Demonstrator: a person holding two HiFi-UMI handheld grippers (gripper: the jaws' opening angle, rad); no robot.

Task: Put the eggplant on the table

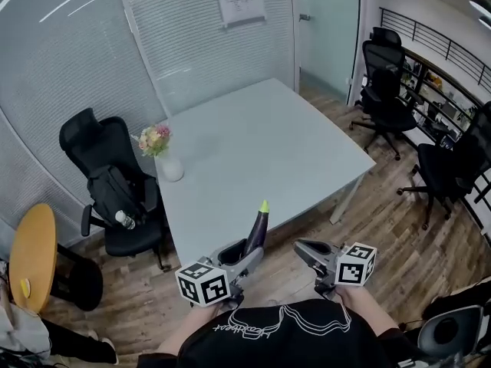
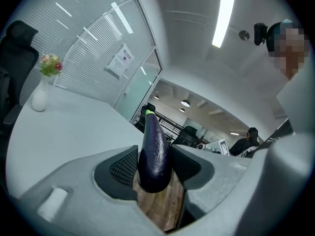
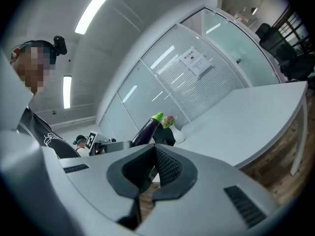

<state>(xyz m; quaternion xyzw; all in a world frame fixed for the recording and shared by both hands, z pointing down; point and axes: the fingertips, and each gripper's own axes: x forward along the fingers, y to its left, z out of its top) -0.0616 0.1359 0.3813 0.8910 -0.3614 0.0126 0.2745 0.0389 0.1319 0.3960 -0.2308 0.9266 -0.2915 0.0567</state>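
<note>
Far left of the head view: round yellow wooden side table (image 1: 32, 253). Right of it, a black office chair (image 1: 111, 171) stood against the left edge of the pale grey square counter (image 1: 268, 148). A white vase of pink flowers (image 1: 167, 162) sat on the counter's left corner. Lower centre: left gripper (image 1: 244, 255) was clamped on the fat lower end of a dark purple eggplant (image 1: 257, 232), held upright with its green tip up. The eggplant was just in front of the counter's near edge, over wooden floor, not resting on the counter. Left gripper view: both pads squeezed the eggplant (image 2: 155, 151). Just right of it, the right gripper (image 1: 303, 249) was closed and empty, its pads meeting at the tips (image 3: 154, 154). Far right: more black office chairs (image 1: 387, 94).
</note>
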